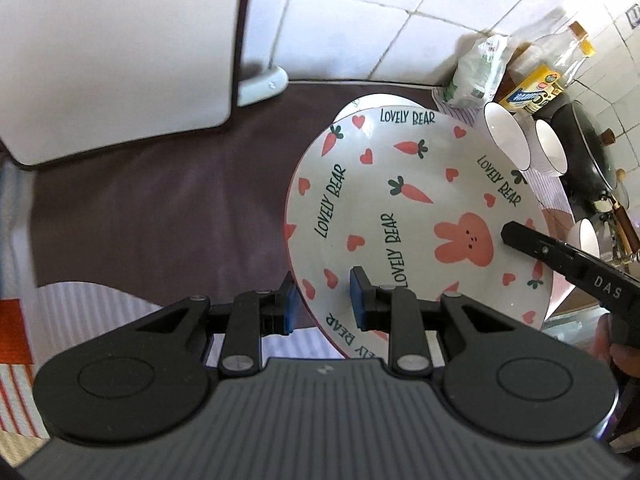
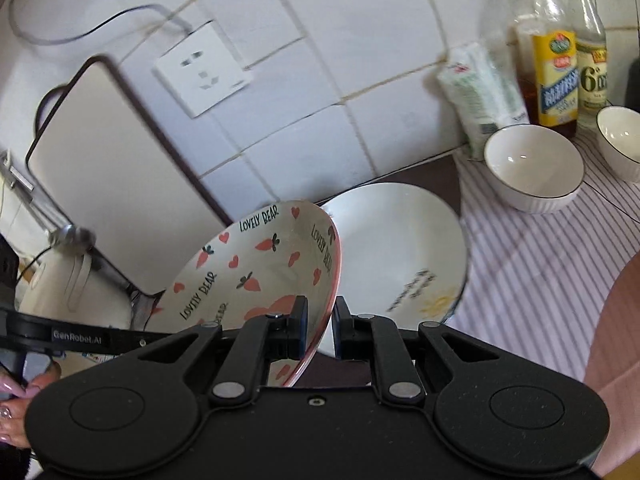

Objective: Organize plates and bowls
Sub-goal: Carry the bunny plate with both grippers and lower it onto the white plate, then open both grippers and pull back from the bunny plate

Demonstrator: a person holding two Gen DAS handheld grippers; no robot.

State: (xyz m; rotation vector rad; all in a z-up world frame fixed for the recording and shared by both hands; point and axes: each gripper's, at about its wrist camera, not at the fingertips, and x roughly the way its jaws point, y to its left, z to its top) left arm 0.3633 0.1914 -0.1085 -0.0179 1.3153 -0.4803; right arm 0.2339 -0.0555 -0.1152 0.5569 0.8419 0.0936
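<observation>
I held the round, glossy ceramic plate printed with pink rabbits, carrots and "LOVELY BEAR" lettering (image 1: 404,216) tilted over a plain white ceramic plate (image 2: 400,248). My left gripper (image 1: 326,300) straddled its near rim, pads apart, gap visible. My right gripper (image 2: 320,326) sat nearly closed around the opposite rim; whether it truly pinched, I could not tell. Stacking looked barely begun: beyond the white plate, two ribbed white bowls (image 2: 534,168) stood separate on striped cloth (image 2: 540,272).

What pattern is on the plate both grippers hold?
Pink bunny, carrots, hearts and "LOVELY BEAR" text on the white plate; left wrist view shows it best.
</observation>
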